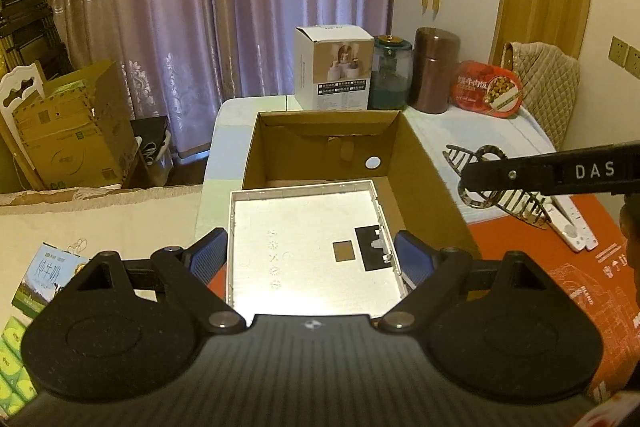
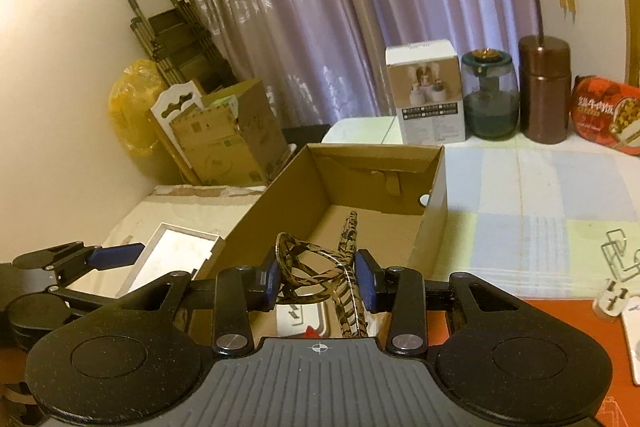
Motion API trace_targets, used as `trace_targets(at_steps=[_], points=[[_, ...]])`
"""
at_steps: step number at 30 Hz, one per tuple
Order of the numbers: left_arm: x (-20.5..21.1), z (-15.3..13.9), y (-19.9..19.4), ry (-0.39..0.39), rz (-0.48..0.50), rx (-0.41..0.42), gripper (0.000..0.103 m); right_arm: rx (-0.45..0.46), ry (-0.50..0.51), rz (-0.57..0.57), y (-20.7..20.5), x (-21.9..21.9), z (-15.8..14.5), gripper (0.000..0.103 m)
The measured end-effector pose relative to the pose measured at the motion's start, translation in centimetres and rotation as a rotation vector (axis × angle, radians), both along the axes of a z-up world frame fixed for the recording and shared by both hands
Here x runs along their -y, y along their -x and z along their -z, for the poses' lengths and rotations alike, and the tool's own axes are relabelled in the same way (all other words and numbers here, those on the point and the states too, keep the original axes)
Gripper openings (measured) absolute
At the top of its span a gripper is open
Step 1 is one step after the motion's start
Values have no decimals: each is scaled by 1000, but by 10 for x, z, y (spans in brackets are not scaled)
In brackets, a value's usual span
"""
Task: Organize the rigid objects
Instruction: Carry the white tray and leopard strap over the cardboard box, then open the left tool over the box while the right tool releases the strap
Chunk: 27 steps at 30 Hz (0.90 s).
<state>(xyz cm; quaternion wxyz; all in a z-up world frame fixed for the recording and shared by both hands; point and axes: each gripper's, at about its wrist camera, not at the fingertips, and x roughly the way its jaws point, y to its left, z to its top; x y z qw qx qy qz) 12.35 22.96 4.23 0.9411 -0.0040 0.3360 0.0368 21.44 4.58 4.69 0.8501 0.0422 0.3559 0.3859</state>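
Both wrist views look down close (from opposite sides) onto the shared cardboard box [image 1: 324,143].

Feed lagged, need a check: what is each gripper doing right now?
Left gripper: closed on the wide white tray.
Right gripper: closed on the tortoiseshell hair claw.

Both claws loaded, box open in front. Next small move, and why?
Probably carry the right claw forward over the cardboard box and release the hair clip: it is gripped just short of the open, empty box. The left claw holds the white tray.
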Motion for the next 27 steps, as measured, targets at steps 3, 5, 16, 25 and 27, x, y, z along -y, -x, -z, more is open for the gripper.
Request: trace_targets(at_steps=[3, 5, 16, 25, 27], points=[[-4, 6, -15, -7, 8, -9, 87, -25, 4, 2, -14, -8, 7, 35], [-7, 11, -24, -13, 14, -17, 87, -37, 8, 6, -23, -13, 11, 35], [-11, 33, -68, -41, 45, -44, 87, -115, -30, 27, -63, -26, 29, 35], [-7, 46, -92, -70, 72, -66, 87, -149, -42, 50, -86, -29, 39, 35], [-7, 48, -95, -75, 75, -70, 87, -158, -48, 53, -89, -28, 41, 35]])
